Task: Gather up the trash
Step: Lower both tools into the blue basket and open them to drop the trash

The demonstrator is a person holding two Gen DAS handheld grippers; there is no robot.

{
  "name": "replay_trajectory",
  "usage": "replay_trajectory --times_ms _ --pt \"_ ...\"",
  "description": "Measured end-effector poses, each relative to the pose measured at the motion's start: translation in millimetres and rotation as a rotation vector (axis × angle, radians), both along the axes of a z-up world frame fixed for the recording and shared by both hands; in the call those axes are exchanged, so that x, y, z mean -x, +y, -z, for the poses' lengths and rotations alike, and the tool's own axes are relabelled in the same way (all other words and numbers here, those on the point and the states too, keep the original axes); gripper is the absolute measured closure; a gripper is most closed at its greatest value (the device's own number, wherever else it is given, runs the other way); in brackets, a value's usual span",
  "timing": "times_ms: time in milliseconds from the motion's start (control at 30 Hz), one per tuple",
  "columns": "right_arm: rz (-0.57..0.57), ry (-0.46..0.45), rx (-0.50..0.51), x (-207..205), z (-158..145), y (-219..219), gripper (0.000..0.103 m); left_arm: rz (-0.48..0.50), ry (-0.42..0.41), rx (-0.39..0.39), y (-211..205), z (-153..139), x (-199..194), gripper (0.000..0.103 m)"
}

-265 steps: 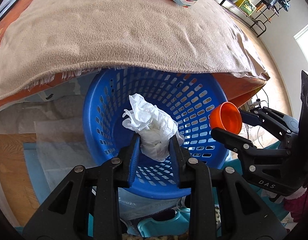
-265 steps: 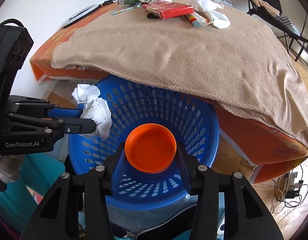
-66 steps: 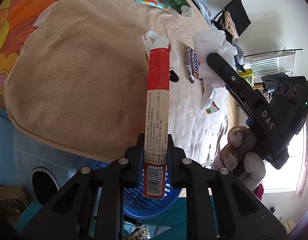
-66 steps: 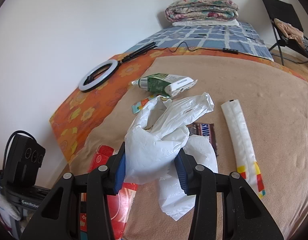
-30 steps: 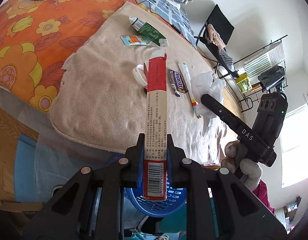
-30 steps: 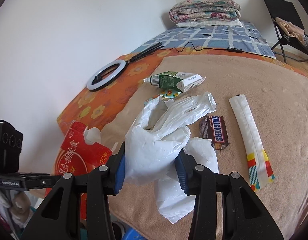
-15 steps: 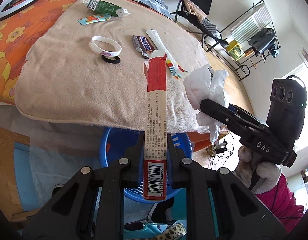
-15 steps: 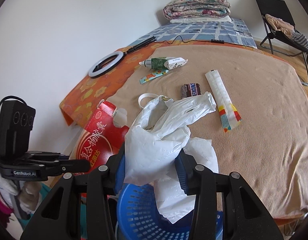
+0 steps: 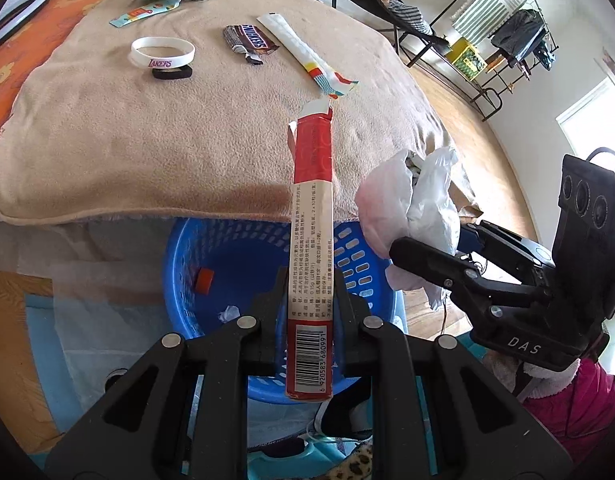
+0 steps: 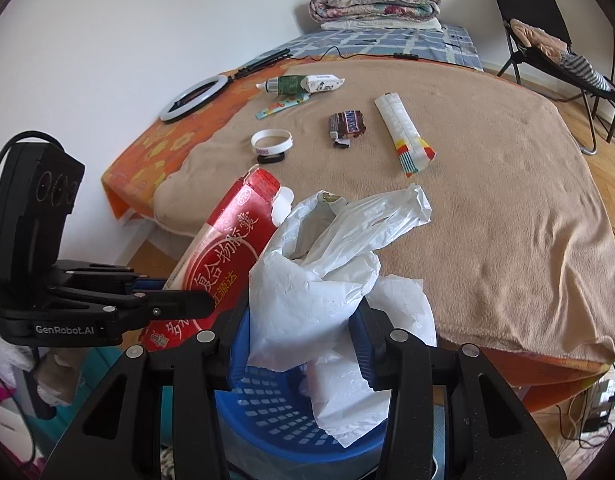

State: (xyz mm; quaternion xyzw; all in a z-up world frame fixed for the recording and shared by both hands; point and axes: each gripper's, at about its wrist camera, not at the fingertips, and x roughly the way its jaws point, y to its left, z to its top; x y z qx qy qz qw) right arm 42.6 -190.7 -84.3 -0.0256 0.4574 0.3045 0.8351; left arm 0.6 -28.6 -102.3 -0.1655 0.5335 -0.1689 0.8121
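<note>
My left gripper (image 9: pixel 307 300) is shut on a flat red and white box (image 9: pixel 310 248), held on edge above the blue basket (image 9: pixel 187 256). The box also shows in the right wrist view (image 10: pixel 223 248). My right gripper (image 10: pixel 299 332) is shut on a crumpled white plastic bag (image 10: pixel 319 280), held over the basket's rim (image 10: pixel 275 432). The bag shows in the left wrist view (image 9: pixel 411 200) at the basket's right side. An orange cap (image 9: pixel 204 280) and a white tissue (image 9: pixel 228 314) lie in the basket.
On the beige blanket (image 10: pixel 487 200) lie a Snickers wrapper (image 10: pixel 346 123), a long white wrapper (image 10: pixel 403 132), a white wristband (image 10: pixel 272 140), a green tube (image 10: pixel 295 83) and a small colourful wrapper (image 10: pixel 281 106). A ring light (image 10: pixel 195 97) lies on the orange sheet. A black chair (image 10: pixel 547 32) stands far right.
Both grippers have drawn back from the bed and lowered with their loads. The basket is now right below them, and the bed top has receded.
</note>
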Motion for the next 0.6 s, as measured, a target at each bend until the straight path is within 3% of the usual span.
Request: replay_trajectory --times_ms 300,600 --pt "-0.007 0.037 0.055 12.8 34.6 -4.6 0.061 0.031 -0.010 -0.039 -5.5 5.3 6.9 0.086" --pt "-0.022 0.052 0.075 14.6 43.6 -1.9 0.060 0.078 0.000 -0.067 -12.9 13.3 17.9 0.086"
